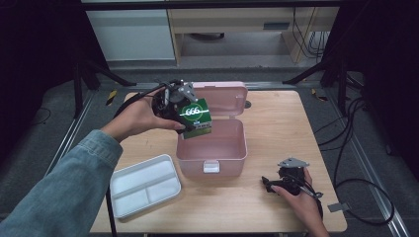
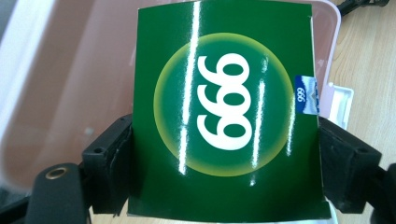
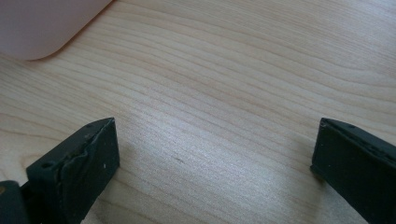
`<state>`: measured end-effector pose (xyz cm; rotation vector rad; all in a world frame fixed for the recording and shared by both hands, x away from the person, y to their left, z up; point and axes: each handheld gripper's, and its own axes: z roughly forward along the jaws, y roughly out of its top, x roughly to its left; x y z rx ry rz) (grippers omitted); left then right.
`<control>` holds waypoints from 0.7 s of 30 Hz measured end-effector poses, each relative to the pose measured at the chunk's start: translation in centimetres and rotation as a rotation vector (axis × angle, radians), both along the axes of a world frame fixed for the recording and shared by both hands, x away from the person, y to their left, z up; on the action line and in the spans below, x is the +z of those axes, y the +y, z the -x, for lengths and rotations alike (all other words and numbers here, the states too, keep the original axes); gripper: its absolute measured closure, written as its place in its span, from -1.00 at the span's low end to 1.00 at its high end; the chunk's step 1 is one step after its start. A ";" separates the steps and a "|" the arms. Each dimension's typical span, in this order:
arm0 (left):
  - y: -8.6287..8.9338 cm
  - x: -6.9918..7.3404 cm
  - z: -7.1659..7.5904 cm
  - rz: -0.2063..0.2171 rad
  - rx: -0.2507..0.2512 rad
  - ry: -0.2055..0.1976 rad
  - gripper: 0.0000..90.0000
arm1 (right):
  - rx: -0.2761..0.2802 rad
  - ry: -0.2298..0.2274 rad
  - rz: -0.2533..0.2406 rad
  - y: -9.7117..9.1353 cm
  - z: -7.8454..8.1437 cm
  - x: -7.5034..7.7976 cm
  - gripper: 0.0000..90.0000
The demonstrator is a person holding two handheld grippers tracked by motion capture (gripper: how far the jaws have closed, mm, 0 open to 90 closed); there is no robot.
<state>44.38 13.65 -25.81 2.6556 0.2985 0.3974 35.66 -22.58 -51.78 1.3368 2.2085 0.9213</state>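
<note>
Box time, it looks like. The left gripper (image 1: 184, 109) has its two black jaws squeezed on the sides of a green box (image 1: 196, 117) with "666" printed in a pale circle. The jaws press on the two narrow edges, one on each side, so the flat printed face stays up and the box cannot slip out. In the left gripper view the green box (image 2: 224, 112) sits right between the jaws, with the pink floor of the case behind it.

The green box hangs in the air over the left back part of the pink case (image 1: 232, 153). The case is open, and its lid (image 1: 222, 96) stands up at the back (that keeps the way in free). My guess is that the box is held there so it can go down into the case, or it may be coming out; I cannot tell which.

The right gripper (image 1: 281, 185) rests low on the wooden table (image 1: 276, 123), well apart from the case. Its jaws are spread wide with nothing between them, just bare wood (image 3: 215, 116). It seems to be waiting out of the way.

A white tray (image 1: 144, 185) with sections lies on the table, just beside the case on its left, and it holds nothing.
</note>
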 end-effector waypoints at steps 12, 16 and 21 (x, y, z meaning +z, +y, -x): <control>-2.0 -1.5 -1.5 0.015 -0.032 0.018 -0.61 | -0.001 0.000 0.000 0.0 0.0 0.0 -0.98; -2.7 -2.1 -2.0 0.015 -0.039 0.030 -0.60 | 0.000 0.000 0.000 0.0 0.0 0.0 -0.98; -3.5 -3.0 -2.7 0.008 -0.048 0.043 -0.60 | 0.001 0.001 -0.002 0.0 0.0 0.0 -0.98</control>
